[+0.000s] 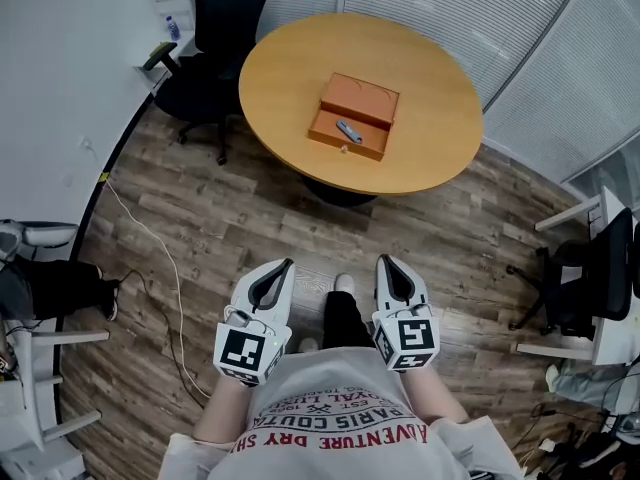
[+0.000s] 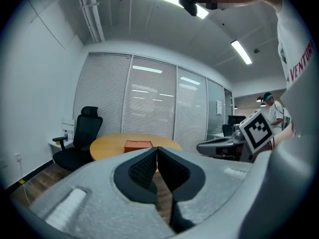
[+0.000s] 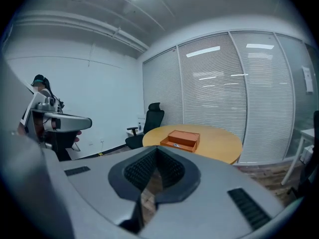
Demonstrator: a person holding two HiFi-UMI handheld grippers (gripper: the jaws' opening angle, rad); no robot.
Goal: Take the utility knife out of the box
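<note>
An orange box [image 1: 355, 115] lies open on the round wooden table [image 1: 280, 68] across the room, with a grey utility knife [image 1: 348, 131] in its front compartment. The box [image 3: 180, 139] shows small in the right gripper view and also in the left gripper view [image 2: 138, 146]. My left gripper [image 1: 288, 263] and right gripper [image 1: 383, 261] are held side by side over the wooden floor, well short of the table. Both are shut with nothing between their jaws, tips touching.
A black office chair [image 1: 215, 38] stands at the table's left. A white cable [image 1: 165, 258] runs along the floor on the left. Another chair and white desk legs [image 1: 580, 288] are at the right. Glass walls with blinds [image 3: 229, 88] stand behind the table. A person [image 2: 273, 112] stands at the far right in the left gripper view.
</note>
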